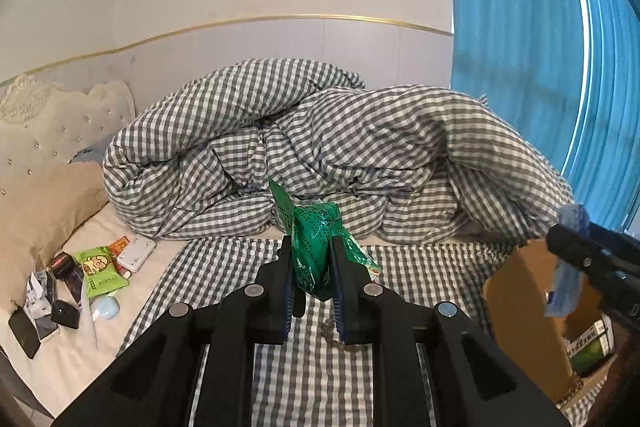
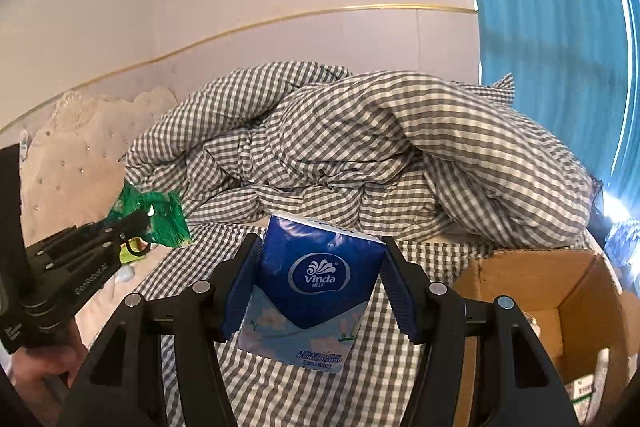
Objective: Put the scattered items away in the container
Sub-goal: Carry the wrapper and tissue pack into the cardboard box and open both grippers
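My left gripper [image 1: 313, 269] is shut on a green foil packet [image 1: 314, 243] and holds it above the checked bedsheet; the packet also shows at the left of the right wrist view [image 2: 154, 217]. My right gripper [image 2: 318, 267] is shut on a blue Vinda tissue pack [image 2: 316, 287], held above the sheet left of the open cardboard box [image 2: 560, 291]. The box [image 1: 528, 311] sits at the right in the left wrist view, with a green-and-white carton [image 1: 592, 345] inside. Several scattered items [image 1: 80, 279] lie on the cream sheet at the left.
A bunched grey-checked duvet [image 1: 320, 155] fills the middle of the bed. A beige pillow [image 1: 44, 211] and tufted headboard [image 1: 48, 123] are at the left. A blue curtain [image 1: 540, 67] hangs at the right. A bead bracelet [image 1: 332, 337] lies on the sheet under my left gripper.
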The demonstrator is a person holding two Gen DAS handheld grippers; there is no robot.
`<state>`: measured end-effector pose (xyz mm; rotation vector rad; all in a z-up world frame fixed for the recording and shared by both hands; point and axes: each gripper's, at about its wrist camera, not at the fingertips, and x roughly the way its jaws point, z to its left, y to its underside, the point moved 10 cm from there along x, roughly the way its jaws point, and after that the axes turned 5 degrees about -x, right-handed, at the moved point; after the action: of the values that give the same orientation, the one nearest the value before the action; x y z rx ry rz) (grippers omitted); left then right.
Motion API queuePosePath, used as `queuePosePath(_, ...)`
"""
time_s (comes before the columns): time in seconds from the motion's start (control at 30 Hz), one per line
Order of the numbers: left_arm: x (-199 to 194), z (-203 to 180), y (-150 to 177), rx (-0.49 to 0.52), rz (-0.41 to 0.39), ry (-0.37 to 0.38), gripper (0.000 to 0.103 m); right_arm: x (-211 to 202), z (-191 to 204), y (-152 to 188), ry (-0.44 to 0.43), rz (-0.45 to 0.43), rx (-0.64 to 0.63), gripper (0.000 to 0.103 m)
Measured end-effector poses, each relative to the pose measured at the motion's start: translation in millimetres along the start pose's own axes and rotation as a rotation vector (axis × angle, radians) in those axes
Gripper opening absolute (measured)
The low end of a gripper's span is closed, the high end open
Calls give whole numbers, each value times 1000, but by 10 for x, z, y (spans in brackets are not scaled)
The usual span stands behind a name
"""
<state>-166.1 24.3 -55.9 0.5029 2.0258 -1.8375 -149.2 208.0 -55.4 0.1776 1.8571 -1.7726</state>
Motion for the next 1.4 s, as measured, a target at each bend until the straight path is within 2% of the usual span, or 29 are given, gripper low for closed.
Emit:
queuePosePath(0.2, -61, -218, 62, 8, 12, 34, 16, -290, -290, 53, 60, -15, 6, 59)
queuePosePath(0.37, -95, -538, 94, 25, 22, 99, 16, -473, -731, 170, 150, -6, 29, 59)
queuePosePath(0.63, -197, -1161, 114, 57, 10, 191, 16, -699, -1732, 518, 367, 63, 85, 59)
queuePosePath(0.8, -279, -1587, 183, 74, 30, 264, 16, -792, -2251, 741, 452, 116, 127, 59)
queuePosePath(1.03, -388, -2053, 260, 104, 42, 333, 16, -973, -2679, 1080, 504, 167, 176, 59)
queuePosePath(1.23, -359, -2395, 389, 138, 54, 362, 16, -914, -2725, 1300, 496, 210, 164, 59)
queuePosePath(1.27, -355, -2448, 414, 144, 57, 365, 16, -882, -2736, 1346, 498, 222, 165, 62)
queuePosePath(1.3, -342, -2504, 441, 150, 62, 369, 16, -871, -2752, 1384, 502, 233, 165, 73)
queuePosePath(1.4, -313, -2649, 506, 173, 73, 383, 16, -927, -2780, 1367, 546, 200, 159, 96)
